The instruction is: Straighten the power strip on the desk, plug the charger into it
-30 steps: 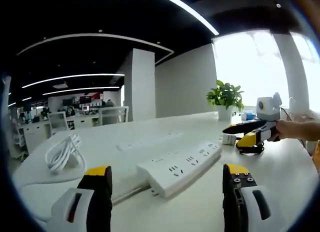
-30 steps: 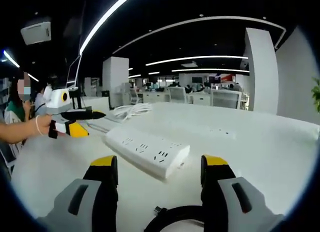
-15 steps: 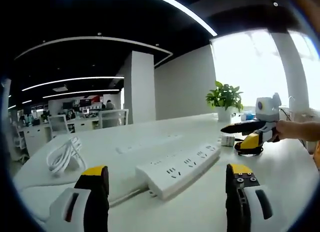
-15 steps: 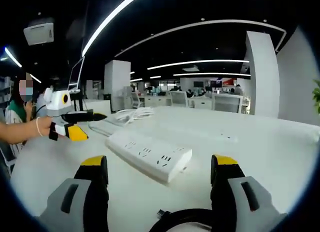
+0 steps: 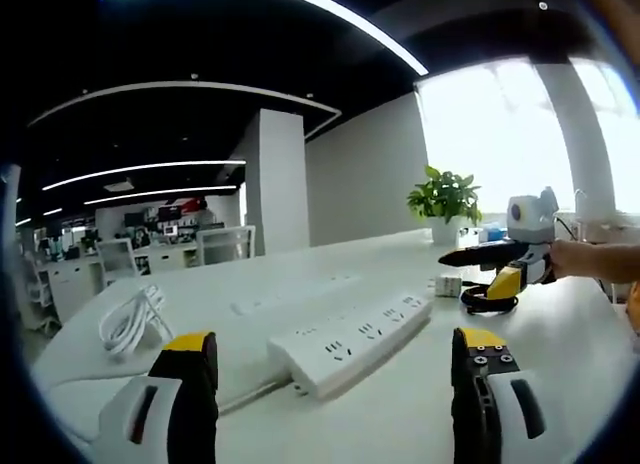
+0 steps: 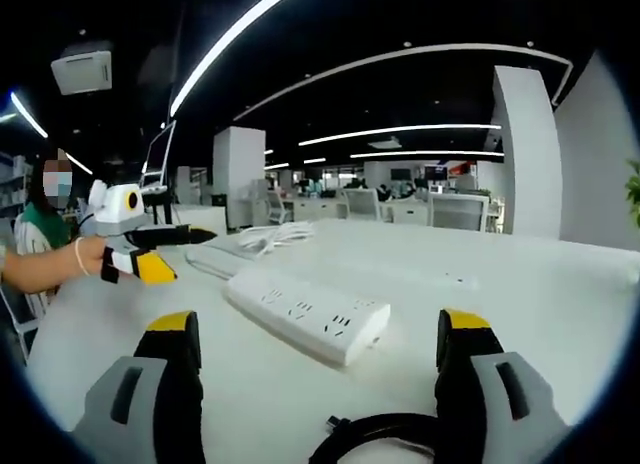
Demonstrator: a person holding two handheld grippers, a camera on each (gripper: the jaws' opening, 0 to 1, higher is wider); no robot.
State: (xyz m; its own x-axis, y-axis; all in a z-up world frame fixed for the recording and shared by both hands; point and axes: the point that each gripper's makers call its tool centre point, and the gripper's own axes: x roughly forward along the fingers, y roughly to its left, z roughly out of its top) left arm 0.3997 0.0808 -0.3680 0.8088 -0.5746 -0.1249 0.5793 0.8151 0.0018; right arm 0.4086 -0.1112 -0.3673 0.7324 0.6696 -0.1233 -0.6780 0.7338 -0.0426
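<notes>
Both grippers, left gripper (image 5: 335,369) and right gripper (image 6: 318,349), gape empty around the power strip (image 5: 350,339) on your worktop (image 5: 560,364); square it up next.

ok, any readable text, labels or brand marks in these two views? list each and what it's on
None can be read.
power strip: no print or brand legible on its white top in either view.
Red and dark signs on the far office wall: too small and blurred to read.
left gripper, right gripper, black cable: no markings that can be made out.
</notes>
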